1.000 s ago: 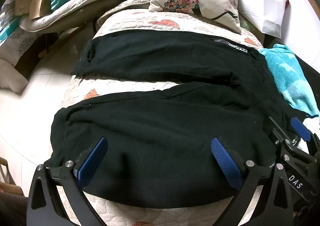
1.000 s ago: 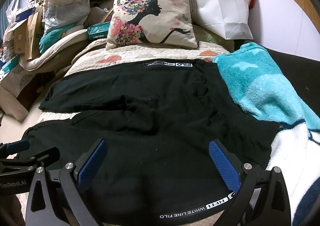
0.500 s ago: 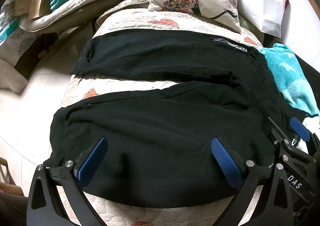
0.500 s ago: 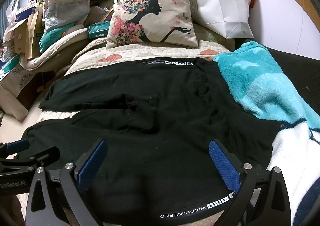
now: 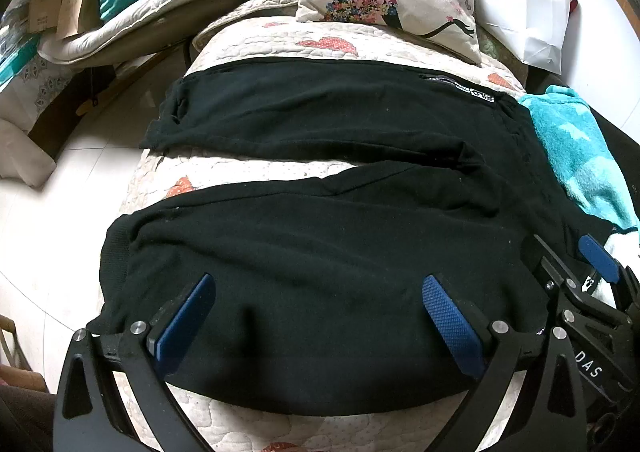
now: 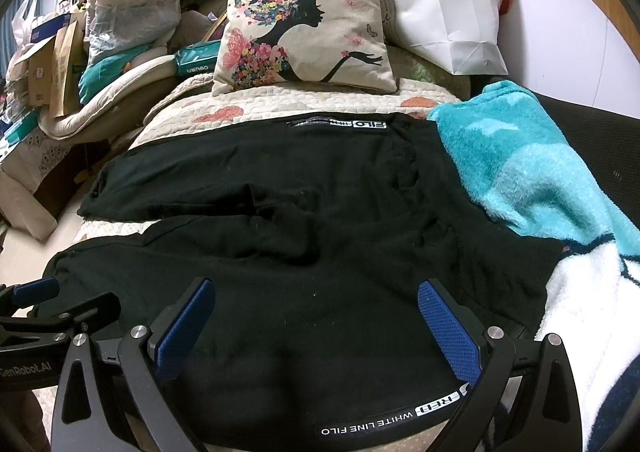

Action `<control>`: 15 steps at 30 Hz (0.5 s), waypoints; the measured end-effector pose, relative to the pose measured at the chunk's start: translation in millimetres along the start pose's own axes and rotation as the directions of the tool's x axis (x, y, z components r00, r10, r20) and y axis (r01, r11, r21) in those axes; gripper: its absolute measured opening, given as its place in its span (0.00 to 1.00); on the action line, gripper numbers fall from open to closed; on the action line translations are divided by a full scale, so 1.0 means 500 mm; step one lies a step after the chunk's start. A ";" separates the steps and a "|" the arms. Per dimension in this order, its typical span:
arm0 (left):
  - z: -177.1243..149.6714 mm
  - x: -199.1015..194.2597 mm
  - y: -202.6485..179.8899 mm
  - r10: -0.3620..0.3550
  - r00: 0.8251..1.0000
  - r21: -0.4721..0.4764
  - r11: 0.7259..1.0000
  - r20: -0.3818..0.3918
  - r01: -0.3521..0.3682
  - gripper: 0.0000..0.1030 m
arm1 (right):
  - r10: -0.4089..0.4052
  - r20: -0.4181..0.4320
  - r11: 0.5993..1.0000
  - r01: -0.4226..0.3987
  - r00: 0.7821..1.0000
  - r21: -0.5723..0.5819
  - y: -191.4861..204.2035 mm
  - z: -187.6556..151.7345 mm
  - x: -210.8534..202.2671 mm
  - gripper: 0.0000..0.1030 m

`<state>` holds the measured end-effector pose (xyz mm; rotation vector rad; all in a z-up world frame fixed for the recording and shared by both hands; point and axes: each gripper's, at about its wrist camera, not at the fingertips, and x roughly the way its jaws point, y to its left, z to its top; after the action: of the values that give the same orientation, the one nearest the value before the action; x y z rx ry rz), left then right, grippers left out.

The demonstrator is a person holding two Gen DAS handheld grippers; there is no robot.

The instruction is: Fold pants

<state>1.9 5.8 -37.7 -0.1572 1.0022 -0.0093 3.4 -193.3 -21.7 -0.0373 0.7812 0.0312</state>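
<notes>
Quilted bed fills both views. Black pants lie spread flat across it, legs apart in a V: far leg toward 11 o'clock, near leg at 6 o'clock, waistband toward 3 o'clock. Teal blanket at 3 o'clock overlaps the pants' waist edge. Printed cushion at 12 o'clock, white bag beside it at 1 o'clock. Left tool: jaws wide apart, nothing between them, low over the near leg. Right tool: jaws wide apart, nothing held, over the hip near the white-lettered side stripe.
</notes>
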 end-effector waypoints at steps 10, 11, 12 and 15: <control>0.000 0.000 -0.001 0.002 1.000 0.002 1.000 0.000 -0.002 1.00 | 0.000 -0.001 1.000 0.000 1.000 -0.001 -0.001 -0.002 0.003 1.00; 0.000 0.000 -0.001 0.004 1.000 0.003 1.000 0.001 -0.004 1.00 | -0.001 -0.003 1.000 0.001 1.000 -0.001 -0.001 -0.004 0.002 1.00; -0.002 0.000 -0.001 0.008 1.000 0.006 1.000 0.005 -0.008 1.00 | -0.001 -0.003 1.000 0.001 1.000 0.000 -0.001 -0.004 0.004 1.00; -0.005 0.002 -0.001 0.014 1.000 0.009 1.000 0.009 -0.014 1.00 | -0.001 -0.003 1.000 0.001 1.000 -0.001 -0.001 -0.004 0.004 1.00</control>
<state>0.6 4.9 -39.9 -0.1414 0.9944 -0.0003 3.7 -194.0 -24.4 -0.0388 0.7840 0.0303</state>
